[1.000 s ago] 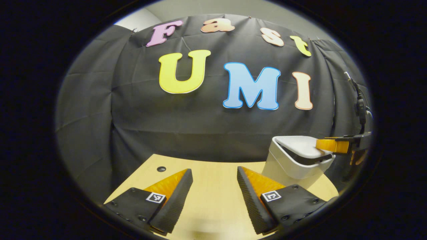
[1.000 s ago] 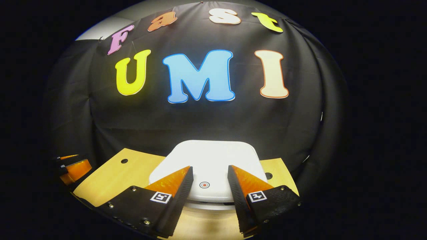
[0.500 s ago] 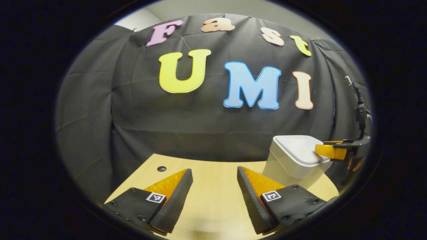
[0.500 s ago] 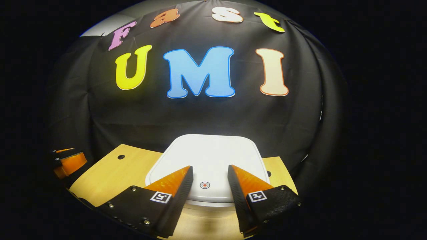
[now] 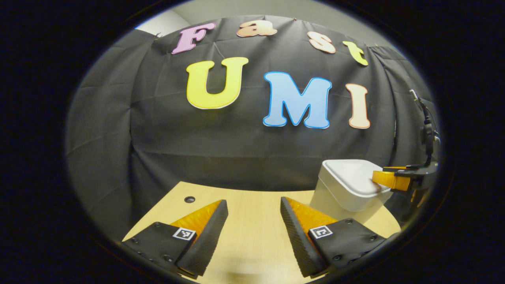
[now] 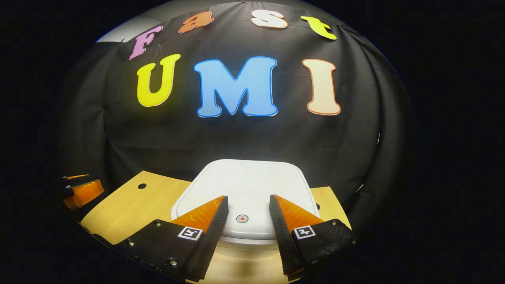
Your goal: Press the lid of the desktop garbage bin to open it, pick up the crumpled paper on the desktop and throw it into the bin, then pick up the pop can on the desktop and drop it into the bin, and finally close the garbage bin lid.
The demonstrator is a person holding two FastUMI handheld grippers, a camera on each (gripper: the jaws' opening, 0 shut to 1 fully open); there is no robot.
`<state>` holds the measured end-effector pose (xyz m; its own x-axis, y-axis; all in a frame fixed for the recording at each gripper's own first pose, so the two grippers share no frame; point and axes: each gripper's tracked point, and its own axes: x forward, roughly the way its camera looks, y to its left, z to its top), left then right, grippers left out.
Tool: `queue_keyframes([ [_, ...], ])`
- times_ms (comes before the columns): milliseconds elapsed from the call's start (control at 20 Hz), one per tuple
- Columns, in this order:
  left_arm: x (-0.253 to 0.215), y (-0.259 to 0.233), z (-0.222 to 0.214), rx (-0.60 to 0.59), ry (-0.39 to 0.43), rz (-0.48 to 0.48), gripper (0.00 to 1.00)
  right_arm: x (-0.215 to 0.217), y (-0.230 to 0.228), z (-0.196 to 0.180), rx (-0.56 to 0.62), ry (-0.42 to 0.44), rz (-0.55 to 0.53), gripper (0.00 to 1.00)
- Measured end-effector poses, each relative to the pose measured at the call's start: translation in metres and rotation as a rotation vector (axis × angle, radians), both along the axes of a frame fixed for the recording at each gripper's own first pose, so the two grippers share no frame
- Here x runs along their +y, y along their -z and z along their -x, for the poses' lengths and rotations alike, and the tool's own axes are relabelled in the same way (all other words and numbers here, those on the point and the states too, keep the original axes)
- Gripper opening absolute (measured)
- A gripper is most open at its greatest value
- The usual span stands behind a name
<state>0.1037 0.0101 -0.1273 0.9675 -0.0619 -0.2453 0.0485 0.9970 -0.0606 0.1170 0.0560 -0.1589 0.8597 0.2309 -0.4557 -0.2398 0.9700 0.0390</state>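
Right gripper view has the white garbage bin [image 6: 252, 185] dead centre, sitting on the pale wood worktop [image 6: 130, 205] close to the black cloth wall [image 6: 244, 138]. Its lid [image 6: 248, 179] looks flat and down, with a small round red-ringed button [image 6: 242, 218] near the front edge. The right hand-held gripper [image 6: 246, 221] is parked right over that front edge, fingers spread apart with the button showing in the gap between them; nothing is pinched. Can't really tell from here whether the tips are touching the lid or just above it.

Left gripper view shows the same bin [image 5: 347, 189] off to the right side of the worktop [image 5: 244, 221], lid [image 5: 353, 177] closed on top of the body. The right hand-held gripper [image 5: 390, 179] comes in from the far right edge, its tip at the lid's near-right corner, with a dark cable [image 5: 426, 130] running up behind it.

The left hand-held gripper [image 5: 252, 221] is well away from the bin, over bare worktop, fingers apart and holding nothing. In the right gripper view you can just catch it [image 6: 81, 191] at the far left edge, too clipped to make out much. There's also a small dark round hole in the worktop [image 5: 189, 199] toward the back left, and another by the bin [image 6: 318, 206].
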Motion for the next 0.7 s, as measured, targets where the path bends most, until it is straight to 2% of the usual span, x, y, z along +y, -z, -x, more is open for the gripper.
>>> queue_keyframes([
  [700, -0.0051, 0.0003, -0.0009, -0.001, 0.004, 0.005, 0.89, 0.0008, 0.0068, 0.0044, -0.086, 0.014, 0.020, 0.70],
])
